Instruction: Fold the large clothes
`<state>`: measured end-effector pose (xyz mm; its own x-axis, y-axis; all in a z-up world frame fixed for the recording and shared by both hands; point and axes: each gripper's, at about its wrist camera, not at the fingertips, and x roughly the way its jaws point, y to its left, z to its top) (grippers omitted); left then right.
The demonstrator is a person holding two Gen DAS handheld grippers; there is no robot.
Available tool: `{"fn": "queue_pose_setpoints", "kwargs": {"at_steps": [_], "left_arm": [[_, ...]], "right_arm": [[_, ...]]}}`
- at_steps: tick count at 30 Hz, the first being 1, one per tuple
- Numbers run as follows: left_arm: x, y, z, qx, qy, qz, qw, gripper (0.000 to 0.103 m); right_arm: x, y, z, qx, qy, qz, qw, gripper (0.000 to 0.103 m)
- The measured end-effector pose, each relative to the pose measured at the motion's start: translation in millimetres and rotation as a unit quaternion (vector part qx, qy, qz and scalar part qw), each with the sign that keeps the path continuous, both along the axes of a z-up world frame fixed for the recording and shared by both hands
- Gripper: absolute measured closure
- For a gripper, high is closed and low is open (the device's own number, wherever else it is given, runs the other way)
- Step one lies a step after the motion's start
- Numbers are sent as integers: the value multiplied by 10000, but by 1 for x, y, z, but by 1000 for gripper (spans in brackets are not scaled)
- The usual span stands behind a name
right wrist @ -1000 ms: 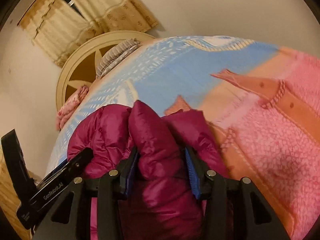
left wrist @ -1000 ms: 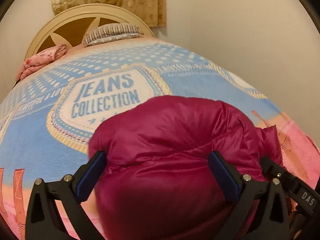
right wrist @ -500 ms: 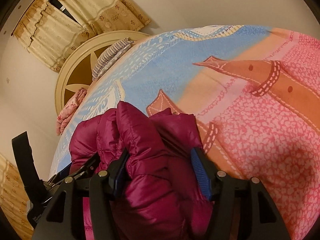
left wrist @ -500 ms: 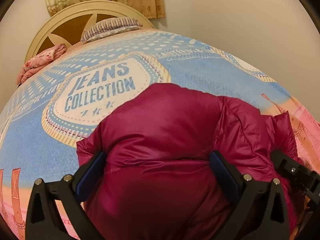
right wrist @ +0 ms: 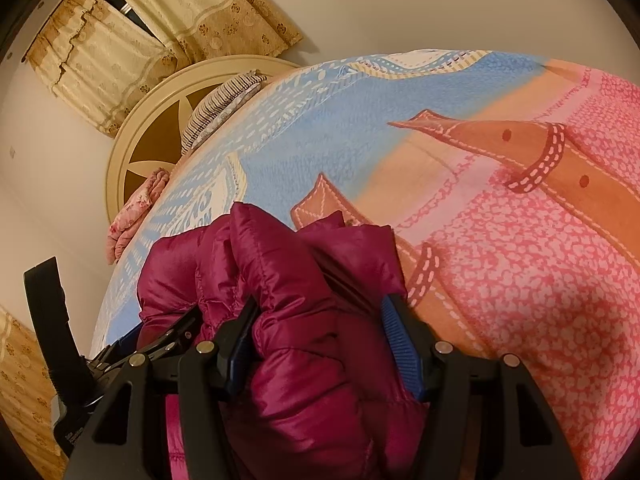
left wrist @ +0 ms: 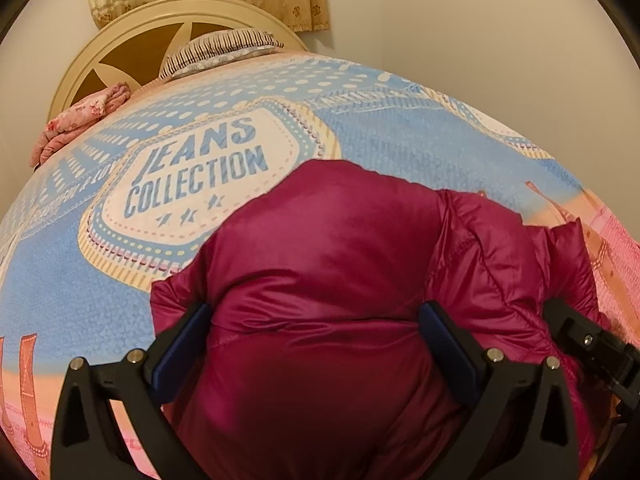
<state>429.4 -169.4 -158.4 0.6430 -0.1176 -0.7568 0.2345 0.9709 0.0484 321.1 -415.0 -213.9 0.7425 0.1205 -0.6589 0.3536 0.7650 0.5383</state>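
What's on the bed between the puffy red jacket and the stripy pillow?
Nothing but blanket: between the puffy jacket and the striped pillow lies only its blue print with the JEANS COLLECTION badge. The left wrist view shows it best.

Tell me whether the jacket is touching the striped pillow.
Apart. The left wrist view shows the jacket low on the bedspread, with a wide stretch of bare cover between it and the pillow.

text: "JEANS COLLECTION" | on: white badge (left wrist: 192, 184) of bedspread (left wrist: 400, 136) | place: showing just beyond jacket (left wrist: 320, 280) | other lettering: reading unclear
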Motion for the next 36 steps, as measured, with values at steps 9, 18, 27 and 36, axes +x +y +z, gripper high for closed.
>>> {"fn": "queue_pose_setpoints", "kwargs": {"at_steps": [9, 18, 27, 36], "left_arm": [[-38, 57, 20, -910, 32, -15, 9958, 0], [-98, 104, -2, -2258, 370, -54, 9735, 0], [-96, 96, 0, -2948, 505, -337, 9536, 36], [-145, 111, 39, -2456, -6, -425, 9684, 70]], "right_arm": [[3, -7, -1, 269, -48, 384, 9989, 42], [-12, -17, 6, 585, -202, 1083, 9922, 42], [-16, -13, 0, 912, -229, 1583, 9829, 61], [-45, 17, 28, 1007, -607, 1956, 9736, 80]]}}
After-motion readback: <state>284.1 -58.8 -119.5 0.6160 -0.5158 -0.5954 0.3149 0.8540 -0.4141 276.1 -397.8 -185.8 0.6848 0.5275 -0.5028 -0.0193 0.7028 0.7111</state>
